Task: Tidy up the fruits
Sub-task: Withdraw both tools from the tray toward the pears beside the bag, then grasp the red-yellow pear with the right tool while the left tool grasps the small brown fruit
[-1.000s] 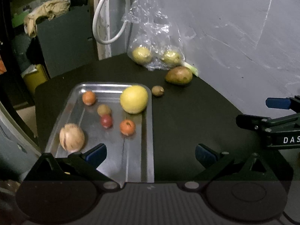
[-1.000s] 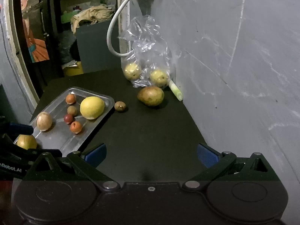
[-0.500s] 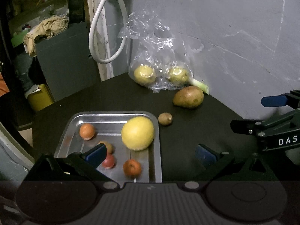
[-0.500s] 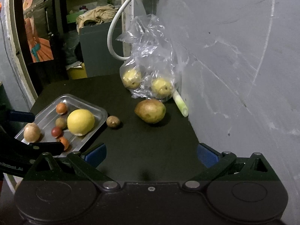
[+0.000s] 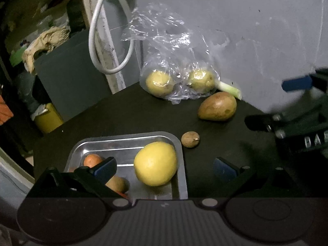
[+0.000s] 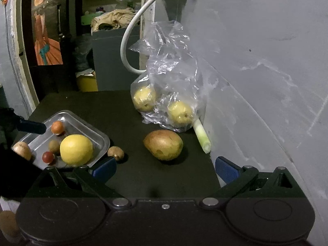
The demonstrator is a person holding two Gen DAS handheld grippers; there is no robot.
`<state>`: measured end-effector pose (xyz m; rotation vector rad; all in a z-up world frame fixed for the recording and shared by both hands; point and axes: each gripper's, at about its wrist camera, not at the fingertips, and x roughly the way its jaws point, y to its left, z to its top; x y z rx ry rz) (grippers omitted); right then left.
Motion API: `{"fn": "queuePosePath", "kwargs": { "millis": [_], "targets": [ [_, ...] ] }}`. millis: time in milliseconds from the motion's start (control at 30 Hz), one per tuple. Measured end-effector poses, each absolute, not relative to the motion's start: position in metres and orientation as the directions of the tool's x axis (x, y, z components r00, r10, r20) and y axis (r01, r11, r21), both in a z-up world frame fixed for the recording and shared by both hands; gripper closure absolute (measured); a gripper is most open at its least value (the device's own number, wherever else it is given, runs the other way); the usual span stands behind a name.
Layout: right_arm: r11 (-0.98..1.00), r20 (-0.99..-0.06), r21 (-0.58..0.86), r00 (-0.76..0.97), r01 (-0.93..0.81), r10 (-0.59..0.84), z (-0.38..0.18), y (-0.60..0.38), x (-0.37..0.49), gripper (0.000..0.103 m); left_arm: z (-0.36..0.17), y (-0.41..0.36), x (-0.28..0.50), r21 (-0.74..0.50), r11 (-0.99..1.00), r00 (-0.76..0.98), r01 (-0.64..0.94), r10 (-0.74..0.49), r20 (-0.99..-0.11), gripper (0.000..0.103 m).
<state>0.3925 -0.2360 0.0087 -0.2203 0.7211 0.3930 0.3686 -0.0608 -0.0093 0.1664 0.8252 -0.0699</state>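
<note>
A metal tray (image 5: 178, 143) (image 6: 98, 136) on the dark table holds a large yellow citrus (image 5: 155, 163) (image 6: 76, 152), an orange fruit (image 5: 92, 160) (image 6: 57, 127) and several small fruits. Beside the tray lies a small brown fruit (image 5: 190, 139) (image 6: 116, 153). A brown-green mango (image 5: 217, 109) (image 6: 163, 144) lies further right. A clear plastic bag (image 5: 174, 61) (image 6: 170, 71) by the wall holds two yellow fruits (image 5: 159, 83) (image 6: 180, 112). My left gripper (image 5: 165, 167) is open over the tray's near end. My right gripper (image 6: 165, 167) is open just short of the mango.
A grey wall (image 6: 266, 61) runs along the table's right side. A green stalk (image 6: 202, 135) lies against it. A white cable (image 5: 96, 47) hangs behind the bag. The table's left edge drops off near a yellow container (image 5: 48, 119).
Both grippers have moved forward towards the bag and mango. The tray has slid down in the left wrist view, and the mango looms larger in the right wrist view.
</note>
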Motion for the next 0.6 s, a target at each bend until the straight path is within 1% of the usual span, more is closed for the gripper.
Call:
{"fn": "queuePosePath", "kwargs": {
  "millis": [200, 333, 467, 600],
  "targets": [
    [0.901, -0.685, -0.024, 0.663, -0.434, 0.302, -0.006, -0.230, 0.418, 0.001, -0.019, -0.072, 0.379, 0.191, 0.964, 0.687, 0.187, 0.011, -0.727, 0.001],
    [0.896, -0.691, 0.017, 0.642, -0.445, 0.332, -0.016, -0.228, 0.434, 0.002, -0.026, -0.085, 0.388, 0.271, 0.934, 0.702, 0.234, 0.031, -0.712, 0.001],
    [0.885, -0.688, -0.007, 0.644, -0.465, 0.333, -0.023, -0.219, 0.446, 0.007, -0.033, -0.098, 0.395, 0.332, 0.898, 0.720, 0.289, 0.025, -0.693, 0.001],
    [0.866, -0.697, -0.049, 0.638, -0.498, 0.327, -0.032, -0.209, 0.459, 0.013, -0.039, -0.105, 0.403, 0.355, 0.876, 0.721, 0.326, 0.012, -0.692, 0.001]
  ]
}}
